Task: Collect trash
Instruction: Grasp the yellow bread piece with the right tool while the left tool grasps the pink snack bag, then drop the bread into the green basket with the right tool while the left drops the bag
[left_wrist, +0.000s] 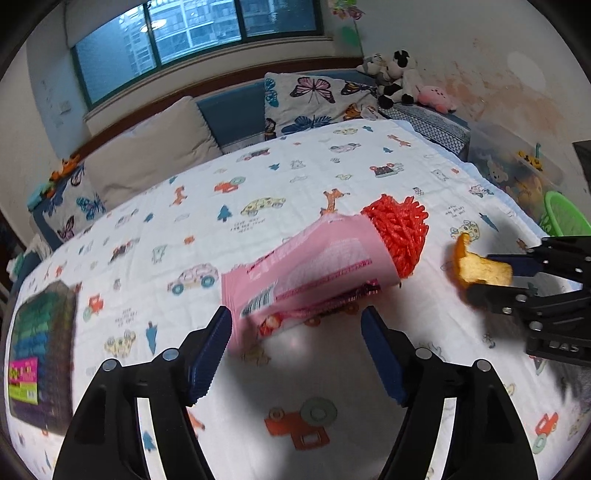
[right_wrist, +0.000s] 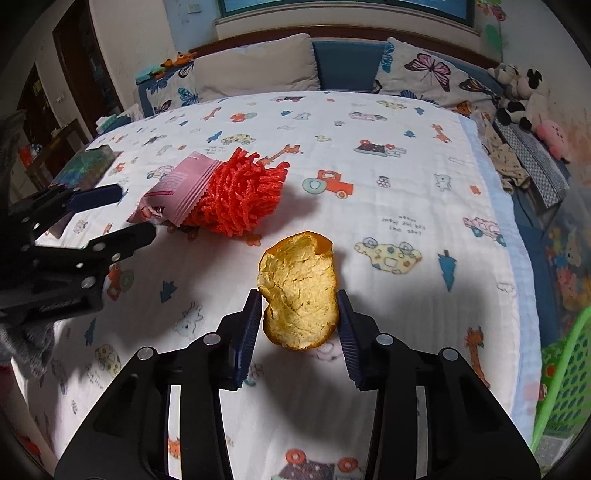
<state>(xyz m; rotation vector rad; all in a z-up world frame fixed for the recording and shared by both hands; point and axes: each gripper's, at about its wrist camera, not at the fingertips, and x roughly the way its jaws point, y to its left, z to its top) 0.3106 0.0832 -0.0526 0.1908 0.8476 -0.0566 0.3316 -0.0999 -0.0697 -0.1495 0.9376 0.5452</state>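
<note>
A pink snack bag (left_wrist: 306, 273) with a pile of red-orange snack sticks (left_wrist: 400, 230) spilling from its mouth lies on the bed. My left gripper (left_wrist: 295, 325) is open, its fingers on either side of the bag's near end, just short of it. My right gripper (right_wrist: 301, 314) is shut on a bitten piece of bread (right_wrist: 299, 291) and holds it above the sheet. The bread (left_wrist: 480, 267) and the right gripper (left_wrist: 491, 278) also show in the left wrist view. The bag (right_wrist: 181, 188), the sticks (right_wrist: 240, 195) and the left gripper (right_wrist: 135, 212) show in the right wrist view.
A printed white bedsheet (left_wrist: 258, 177) covers the bed. A green plastic basket (right_wrist: 557, 373) stands off the bed's right side. A dark packet (left_wrist: 40, 354) lies near the left edge. Pillows (left_wrist: 147, 155) and plush toys (left_wrist: 399, 77) are at the headboard.
</note>
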